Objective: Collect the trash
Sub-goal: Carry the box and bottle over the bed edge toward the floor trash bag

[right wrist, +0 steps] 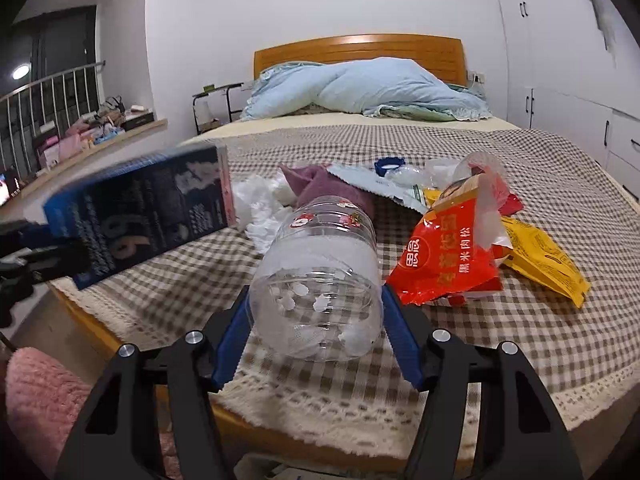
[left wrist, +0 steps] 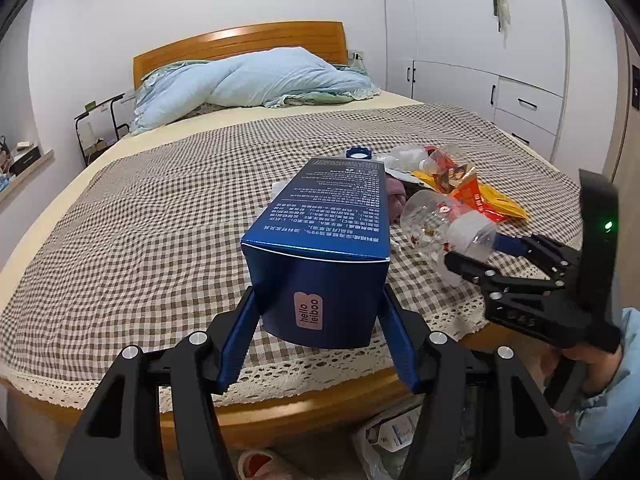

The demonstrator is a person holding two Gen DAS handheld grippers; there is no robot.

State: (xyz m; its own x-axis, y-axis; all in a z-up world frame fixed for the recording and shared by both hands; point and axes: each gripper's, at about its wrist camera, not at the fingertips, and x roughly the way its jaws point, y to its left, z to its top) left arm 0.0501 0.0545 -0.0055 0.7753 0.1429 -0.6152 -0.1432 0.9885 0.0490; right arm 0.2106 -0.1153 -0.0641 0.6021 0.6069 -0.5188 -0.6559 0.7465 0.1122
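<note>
My left gripper point(left wrist: 318, 316) has its jaws clamped on the near end of a blue box point(left wrist: 320, 240), one blue finger on each side. The box points away from me over the near edge of the bed point(left wrist: 304, 412); whether it touches the cloth I cannot tell. A pink sticker reading "hello leiboo" sits on its near face.

My right gripper point(right wrist: 316, 320) grips a clear bottle point(right wrist: 320, 276) by its base, jaws pressed to both sides. The bottle lies level, its neck pointing far, over the lace border of the checked cloth point(right wrist: 520, 344). In the left view the same bottle point(left wrist: 448, 224) sits right of the box, with the right gripper point(left wrist: 472, 256) behind it.

The rest of the trash lies on the cloth just beyond the bottle: a red packet point(right wrist: 448, 264) to its right, a yellow packet point(right wrist: 544, 256) further right, white tissue point(right wrist: 260, 208) to the left, a purple rag point(right wrist: 324, 184) behind, and a blue cap point(right wrist: 389, 166) further back. Crumpled clear plastic point(right wrist: 480, 168) sits above the red packet.

At the far end, a pale blue quilt point(right wrist: 372, 88) is heaped against the wooden headboard point(right wrist: 360, 50). White cupboards point(left wrist: 480, 40) line the right wall. Below the bed edge in the left view a plastic bag point(left wrist: 384, 440) lies on the floor.
</note>
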